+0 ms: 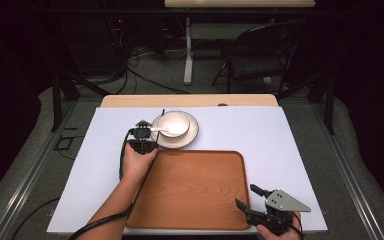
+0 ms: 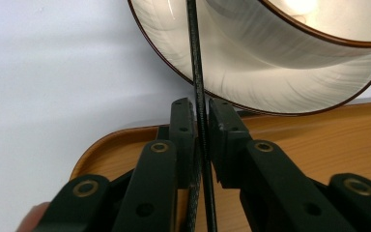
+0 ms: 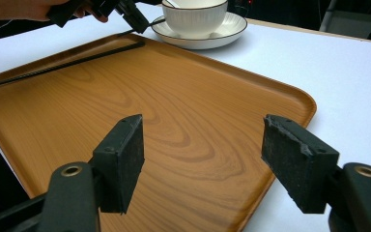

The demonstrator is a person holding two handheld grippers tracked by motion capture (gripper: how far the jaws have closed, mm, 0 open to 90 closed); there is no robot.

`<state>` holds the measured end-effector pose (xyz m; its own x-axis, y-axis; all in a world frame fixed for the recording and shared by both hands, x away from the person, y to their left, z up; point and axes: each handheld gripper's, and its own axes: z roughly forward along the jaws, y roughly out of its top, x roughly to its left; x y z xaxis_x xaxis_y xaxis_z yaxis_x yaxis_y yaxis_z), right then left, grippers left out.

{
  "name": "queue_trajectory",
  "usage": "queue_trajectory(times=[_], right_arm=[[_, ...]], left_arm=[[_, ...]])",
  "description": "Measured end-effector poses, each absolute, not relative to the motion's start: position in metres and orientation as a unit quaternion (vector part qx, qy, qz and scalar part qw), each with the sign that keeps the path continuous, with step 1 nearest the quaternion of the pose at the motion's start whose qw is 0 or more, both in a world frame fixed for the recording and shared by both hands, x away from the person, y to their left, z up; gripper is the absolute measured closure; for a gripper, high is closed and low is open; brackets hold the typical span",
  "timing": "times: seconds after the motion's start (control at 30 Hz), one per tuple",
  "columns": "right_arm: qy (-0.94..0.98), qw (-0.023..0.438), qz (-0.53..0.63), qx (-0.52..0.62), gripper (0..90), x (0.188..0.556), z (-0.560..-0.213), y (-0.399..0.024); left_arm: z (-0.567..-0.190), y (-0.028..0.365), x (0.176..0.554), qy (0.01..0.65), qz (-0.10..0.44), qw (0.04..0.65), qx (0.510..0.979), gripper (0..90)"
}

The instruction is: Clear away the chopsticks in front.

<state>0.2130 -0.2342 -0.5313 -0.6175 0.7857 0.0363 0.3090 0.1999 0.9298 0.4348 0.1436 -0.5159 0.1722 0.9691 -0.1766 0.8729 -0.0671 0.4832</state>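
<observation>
Chopstick (image 2: pixel 199 96): a thin black stick, clamped between the left gripper (image 2: pixel 201 126) jaws at the tray (image 1: pixel 195 187) far-left corner, beside the saucer (image 1: pixel 192 135) and bowl (image 1: pixel 172 122).
Progress: grasp looks made; carrying and placing remain.
Right gripper (image 3: pixel 203 154): wide open, empty, over the tray's near edge.

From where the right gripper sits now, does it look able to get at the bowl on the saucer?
Probably yes. The right gripper is open at the near right corner of the wooden tray, and bare tray lies between it and the bowl. The left gripper, shut on a black chopstick, crowds the bowl's left side.
</observation>
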Motion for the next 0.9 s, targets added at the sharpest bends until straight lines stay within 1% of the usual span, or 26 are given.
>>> queue_trajectory(times=[0.13, 0.33, 0.5, 0.7, 0.9], right_arm=[[0.739, 0.232, 0.513, 0.370, 31.7, 0.213, -0.531, -0.234], [0.739, 0.233, 0.513, 0.370, 31.7, 0.213, -0.531, -0.235], [0.739, 0.233, 0.513, 0.370, 31.7, 0.213, -0.531, -0.235], [0.739, 0.231, 0.514, 0.370, 31.7, 0.213, -0.531, -0.234], [0.739, 0.231, 0.513, 0.370, 31.7, 0.213, -0.531, -0.234]], left_arm=[[-0.517, 0.142, 0.438, 0.640, 0.093, 0.240, 0.724, 82.4], [-0.516, 0.142, 0.440, 0.652, 0.084, 0.233, 0.716, 86.3], [-0.516, 0.141, 0.441, 0.651, 0.092, 0.230, 0.717, 86.6], [-0.516, 0.147, 0.439, 0.656, 0.098, 0.234, 0.711, 86.8], [-0.509, 0.163, 0.433, 0.662, 0.102, 0.247, 0.700, 86.9]])
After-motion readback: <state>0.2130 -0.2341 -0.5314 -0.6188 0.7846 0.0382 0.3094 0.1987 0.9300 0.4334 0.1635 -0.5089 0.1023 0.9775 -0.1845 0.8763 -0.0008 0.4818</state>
